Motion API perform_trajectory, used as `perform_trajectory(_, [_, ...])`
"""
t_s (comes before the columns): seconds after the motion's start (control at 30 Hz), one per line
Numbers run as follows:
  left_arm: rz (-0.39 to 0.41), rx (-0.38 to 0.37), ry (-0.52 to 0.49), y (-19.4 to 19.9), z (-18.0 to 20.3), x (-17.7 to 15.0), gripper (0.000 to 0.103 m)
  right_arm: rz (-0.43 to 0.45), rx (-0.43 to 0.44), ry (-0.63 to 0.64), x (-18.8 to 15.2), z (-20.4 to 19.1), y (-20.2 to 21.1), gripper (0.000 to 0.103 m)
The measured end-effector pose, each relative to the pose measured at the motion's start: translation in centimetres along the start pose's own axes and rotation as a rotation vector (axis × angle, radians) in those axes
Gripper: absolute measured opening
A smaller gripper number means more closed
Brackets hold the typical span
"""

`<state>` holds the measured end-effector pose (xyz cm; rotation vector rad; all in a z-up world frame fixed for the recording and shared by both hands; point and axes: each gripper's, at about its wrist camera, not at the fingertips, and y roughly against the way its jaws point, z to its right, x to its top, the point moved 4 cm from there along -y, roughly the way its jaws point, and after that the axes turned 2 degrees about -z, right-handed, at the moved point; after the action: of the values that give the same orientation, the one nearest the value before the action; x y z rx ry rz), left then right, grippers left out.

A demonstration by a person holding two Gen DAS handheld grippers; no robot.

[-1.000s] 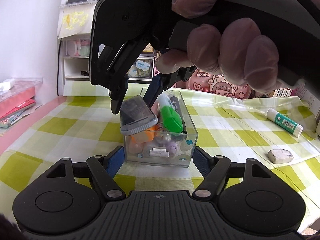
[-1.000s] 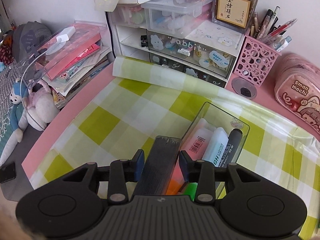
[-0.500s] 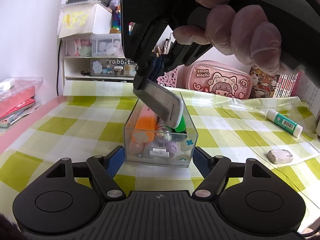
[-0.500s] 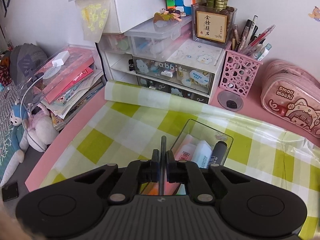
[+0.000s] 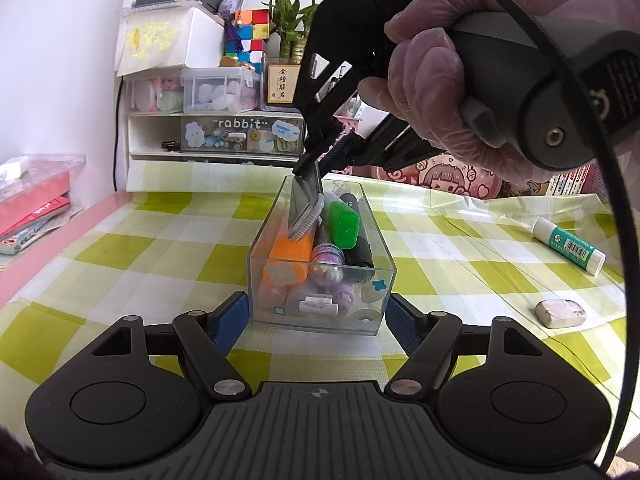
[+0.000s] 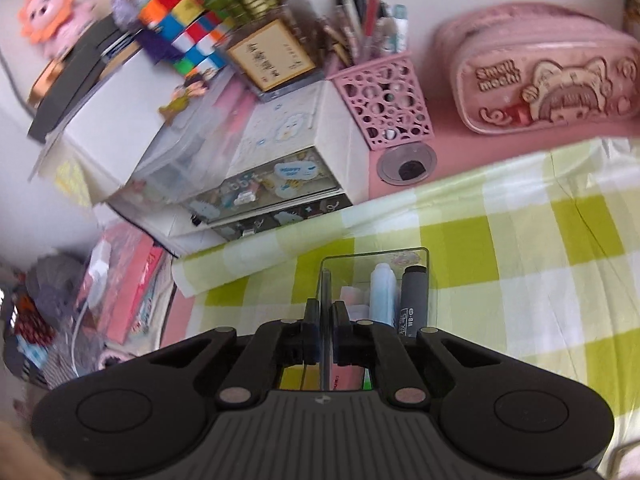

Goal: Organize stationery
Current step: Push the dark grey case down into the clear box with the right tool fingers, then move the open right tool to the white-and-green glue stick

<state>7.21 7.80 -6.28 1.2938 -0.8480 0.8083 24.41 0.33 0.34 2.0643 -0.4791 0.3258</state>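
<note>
Stationery is going into the clear box (image 5: 320,280) on the checked cloth (image 5: 140,248), and we are sorting it with both grippers. We are clamping the box's near end across its width with the left gripper (image 5: 318,316), both blue pads against the side walls, most likely so that the box is not sliding while something is being pushed into it. With the right gripper (image 5: 316,160) we are pinching a flat grey case (image 5: 306,208) by its thin edges, jaws nearly together on it. We are holding it on edge and tilted down into the box's left side, above the orange marker (image 5: 290,252); turned that way, it probably fits the narrow gap beside the markers.

From the left wrist view we are seeing the case's lower end resting among the markers, plus the gloved hand (image 5: 440,92) gripping the handle. A glue stick (image 5: 568,244) and an eraser (image 5: 560,314) are lying to the right of the box, still outside it. From the right wrist view, somewhat blurred, we are seeing the case only as a thin sliver between the pads (image 6: 340,334). That view adds the far end of the box and, beyond it, a pink pen holder (image 6: 384,104) and pink pouch (image 6: 548,76).
</note>
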Motion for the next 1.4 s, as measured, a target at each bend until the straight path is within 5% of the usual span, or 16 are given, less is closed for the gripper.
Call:
perform_trajectory(0.27, [0.000, -0.001, 0.002, 0.1, 0.3, -0.1, 0.073, 0.023, 0.133, -0.204, 0.4, 2.4, -0.4, 0.011])
perform_trajectory(0.63, [-0.001, 0.004, 0.004, 0.2, 0.4, -0.1, 0.073, 0.082, 0.113, -0.073, 1.1, 3.4, 3.8, 0.027])
perform_trajectory(0.97, [0.026, 0.006, 0.004, 0.2, 0.3, 0.3, 0.078, 0.210, -0.009, 0.201, -1.5, 9.3, 11.2, 0.048])
perform_trajectory(1.1, [0.019, 0.035, -0.017, -0.2, 0.8, 0.4, 0.077, 0.285, -0.105, 0.266, -2.9, 13.4, 14.2, 0.066])
perform_trajectory(1.4, [0.012, 0.065, -0.005, -0.2, 0.9, 0.2, 0.073, 0.371, -0.309, 0.221, -5.5, 22.9, 16.5, 0.072])
